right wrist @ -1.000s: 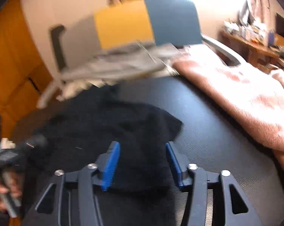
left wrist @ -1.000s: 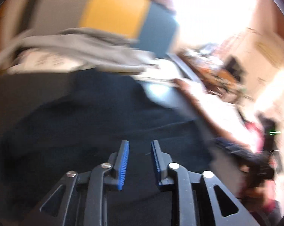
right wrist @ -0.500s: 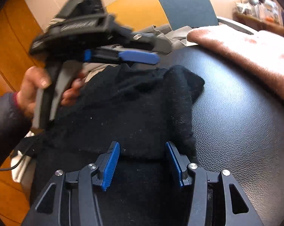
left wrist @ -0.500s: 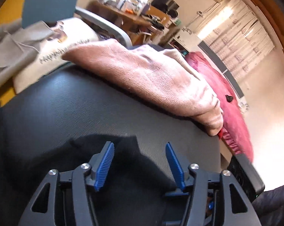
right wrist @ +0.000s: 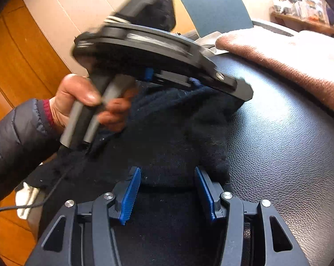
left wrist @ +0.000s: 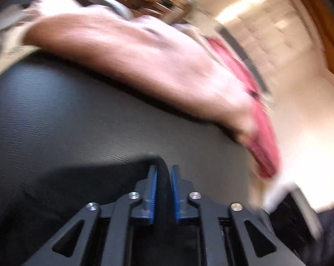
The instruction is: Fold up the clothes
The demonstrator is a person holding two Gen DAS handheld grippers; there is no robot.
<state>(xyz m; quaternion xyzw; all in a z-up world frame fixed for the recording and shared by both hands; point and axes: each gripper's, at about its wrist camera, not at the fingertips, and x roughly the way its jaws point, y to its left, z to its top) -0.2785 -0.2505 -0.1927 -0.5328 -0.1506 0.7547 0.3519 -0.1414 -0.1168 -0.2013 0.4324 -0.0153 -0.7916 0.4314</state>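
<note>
My left hand-held gripper is pinched almost closed on a fold of the black garment; a ridge of the dark cloth stands up between the two blue pads. In this view the picture is smeared by motion, but the garment fills the 6 to 9 o'clock part of the frame, lying on the black leather-grained worktop. Beyond it, from 10 to 3 o'clock, a pink knitted cloth lies across the far edge of the worktop, and a red cloth hangs just past it at 3 o'clock.

My right hand-held gripper is spread wide, its blue pads well apart, hovering low over the near part of the black garment without gripping it. From this side the garment is bunched in the middle of the view, its right edge folded against the bare worktop at 3 o'clock. At 10 to 12 o'clock my left hand, in a dark padded sleeve, squeezes the handle of the left hand-held gripper, whose tip touches the raised far edge of the garment. The pink knitted cloth lies at 2 o'clock, apart from the garment. A chair back in yellow and blue stands behind at 12 o'clock.
</note>
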